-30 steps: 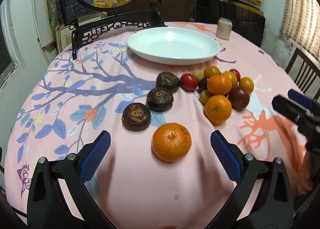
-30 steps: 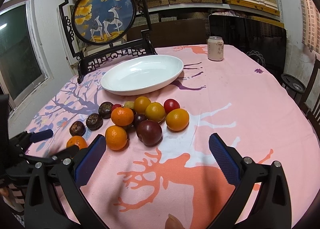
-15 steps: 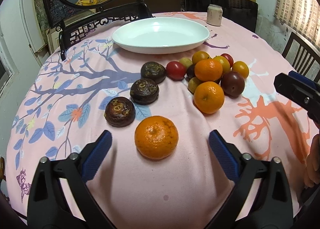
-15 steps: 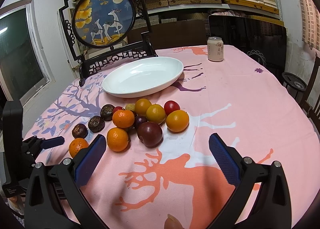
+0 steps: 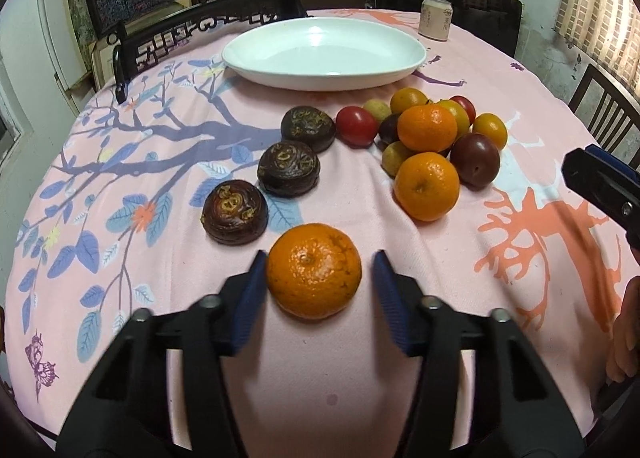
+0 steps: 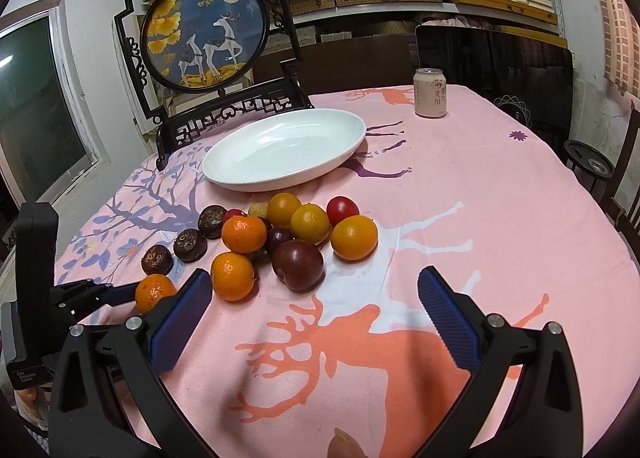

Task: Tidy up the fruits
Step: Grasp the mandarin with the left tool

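Note:
My left gripper (image 5: 318,272) has its blue pads on both sides of a lone orange mandarin (image 5: 314,276) on the pink cloth; the left pad touches it, the right pad stands a small gap off. The mandarin also shows in the right wrist view (image 6: 154,292). Three dark brown round fruits (image 5: 288,168) lie in a diagonal row behind it. A heap of mandarins, plums and small tomatoes (image 5: 430,142) lies to the right. An empty white plate (image 5: 324,54) stands behind. My right gripper (image 6: 314,312) is open and empty, in front of the heap (image 6: 298,232).
A drink can (image 6: 430,92) stands at the far side of the round table. A carved black frame with a deer picture (image 6: 204,28) stands behind the plate (image 6: 286,148). Wooden chairs (image 5: 608,102) stand around the table's edge.
My left gripper has moved forward around the lone mandarin and its jaws have narrowed from wide open to nearly touching the fruit. The right gripper has barely moved.

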`<state>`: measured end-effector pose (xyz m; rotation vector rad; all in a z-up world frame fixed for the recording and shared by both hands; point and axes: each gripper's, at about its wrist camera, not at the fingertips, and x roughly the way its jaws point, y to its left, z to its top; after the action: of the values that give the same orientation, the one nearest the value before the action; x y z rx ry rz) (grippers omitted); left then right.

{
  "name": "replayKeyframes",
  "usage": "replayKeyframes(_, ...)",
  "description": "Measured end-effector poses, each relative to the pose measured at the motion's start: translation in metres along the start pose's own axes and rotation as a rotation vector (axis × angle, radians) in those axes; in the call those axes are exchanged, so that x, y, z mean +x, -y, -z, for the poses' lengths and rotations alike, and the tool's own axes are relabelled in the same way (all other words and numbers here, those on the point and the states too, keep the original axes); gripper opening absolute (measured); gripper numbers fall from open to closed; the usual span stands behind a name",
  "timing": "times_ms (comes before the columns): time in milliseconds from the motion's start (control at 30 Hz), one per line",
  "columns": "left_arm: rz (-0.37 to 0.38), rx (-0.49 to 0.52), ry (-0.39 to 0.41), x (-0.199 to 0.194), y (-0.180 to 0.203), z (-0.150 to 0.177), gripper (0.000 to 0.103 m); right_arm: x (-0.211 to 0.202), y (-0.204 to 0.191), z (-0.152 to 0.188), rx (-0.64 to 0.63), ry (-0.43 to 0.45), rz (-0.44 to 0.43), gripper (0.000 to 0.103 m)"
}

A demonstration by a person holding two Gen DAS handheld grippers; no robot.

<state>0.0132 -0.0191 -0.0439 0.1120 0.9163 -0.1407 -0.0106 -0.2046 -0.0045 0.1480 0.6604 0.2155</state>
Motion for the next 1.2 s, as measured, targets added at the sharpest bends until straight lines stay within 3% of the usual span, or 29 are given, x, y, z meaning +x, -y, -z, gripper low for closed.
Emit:
replayKeyframes(300,-0.002,-0.008,0.005,0.0,-0.003,0.001,0.046,0.004,0.001,0.001,0.002,-0.011,0.004,0.102)
replayKeyframes(567,-0.029,-0.021,0.059,-0.01,-0.006,-0.001,0.046,0.005,0.001,0.002,0.0,-0.016,-0.002,0.102)
replayKeyframes(1200,-0.036,-0.086,0.129,-0.026,-0.025,-0.002,0.046,0.012,0.003,0.004,0.011,-0.065,-0.084,0.102)
